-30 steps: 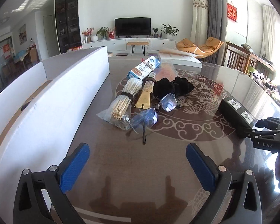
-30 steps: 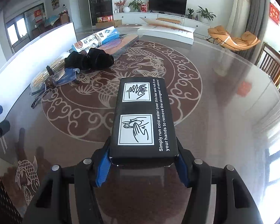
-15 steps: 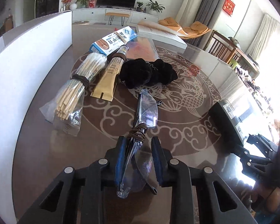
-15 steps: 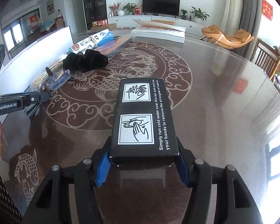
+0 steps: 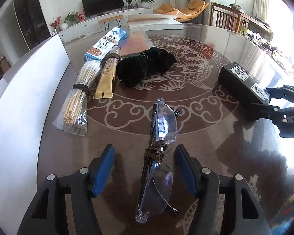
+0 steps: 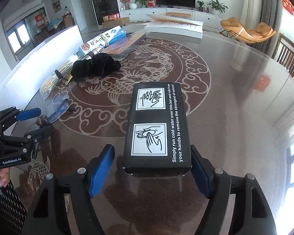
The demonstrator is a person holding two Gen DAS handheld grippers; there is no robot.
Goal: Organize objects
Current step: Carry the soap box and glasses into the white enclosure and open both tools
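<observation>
Clear safety glasses (image 5: 160, 137), folded and tied with a brown cord, lie on the glass table between the open pads of my left gripper (image 5: 145, 168); nothing grips them. They also show in the right wrist view (image 6: 55, 107). A black box with white hand pictures (image 6: 156, 125) rests on the table between the pads of my right gripper (image 6: 152, 170), which are apart, with a gap on the left side. The box also shows in the left wrist view (image 5: 243, 84).
A black cloth (image 5: 145, 66), a bundle of wooden sticks in a bag (image 5: 78, 99), a gold sachet (image 5: 105, 80) and a blue-white carton (image 5: 105, 45) lie at the left back. A white board (image 5: 25, 101) stands along the left edge. A flat white box (image 6: 174, 26) lies far back.
My left gripper was shut on the glasses half a second ago; now it has opened and the glasses lie on the table. My right gripper has also opened off the black box.
</observation>
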